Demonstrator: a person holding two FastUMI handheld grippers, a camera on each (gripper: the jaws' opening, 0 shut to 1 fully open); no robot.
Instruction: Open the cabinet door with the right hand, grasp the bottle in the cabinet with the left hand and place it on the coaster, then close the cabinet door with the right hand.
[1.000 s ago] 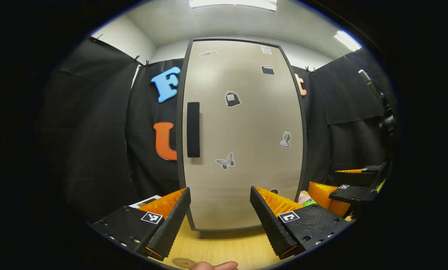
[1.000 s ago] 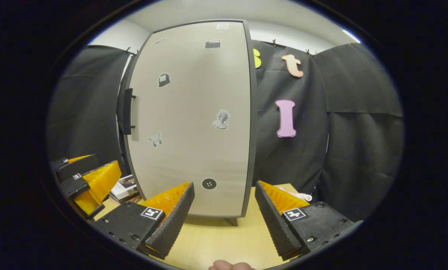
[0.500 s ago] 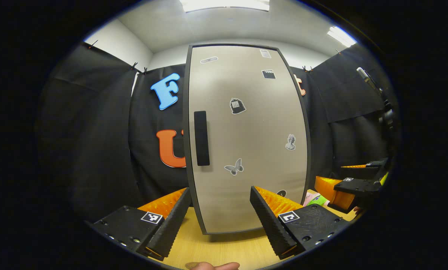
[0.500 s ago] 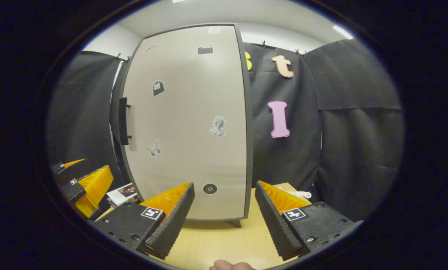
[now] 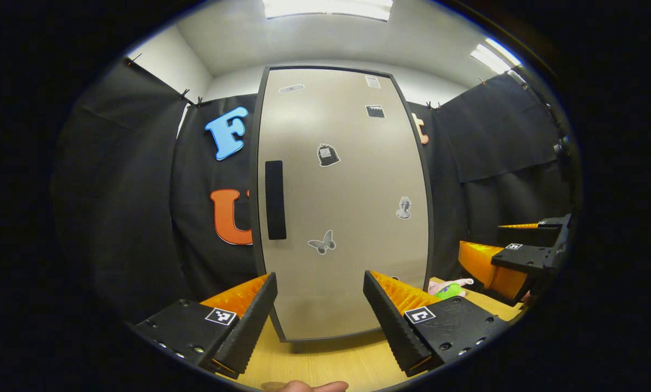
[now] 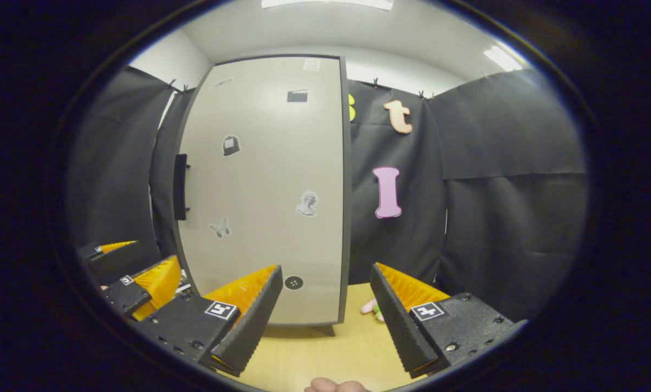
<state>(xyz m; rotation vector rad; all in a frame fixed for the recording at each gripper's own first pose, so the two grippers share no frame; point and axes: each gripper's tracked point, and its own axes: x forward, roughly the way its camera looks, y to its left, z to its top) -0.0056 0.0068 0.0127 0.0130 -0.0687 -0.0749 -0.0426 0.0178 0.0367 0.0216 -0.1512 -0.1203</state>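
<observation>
A tall beige cabinet [image 5: 347, 218] [image 6: 271, 207] stands on the wooden table with its door shut; a dark vertical handle [image 5: 275, 200] [image 6: 181, 187] sits on the door's left side. My left gripper [image 5: 320, 305] is open in front of the door, nothing between its fingers. My right gripper [image 6: 325, 299] is open too, facing the door's lower right part, and it also shows at the right of the left gripper view [image 5: 513, 256]. The left gripper appears at the lower left of the right gripper view [image 6: 134, 272]. The bottle is hidden behind the door.
A small pink and green object [image 5: 449, 287] [image 6: 371, 308] lies on the table [image 5: 330, 365] right of the cabinet. Black cloth walls close in the booth on all sides. A fingertip [image 5: 311, 386] shows at the bottom edge.
Both grippers have backed away from the cabinet a little, so the door looks smaller. The right gripper has swung rightwards. The door stays shut and both grippers stay open.
</observation>
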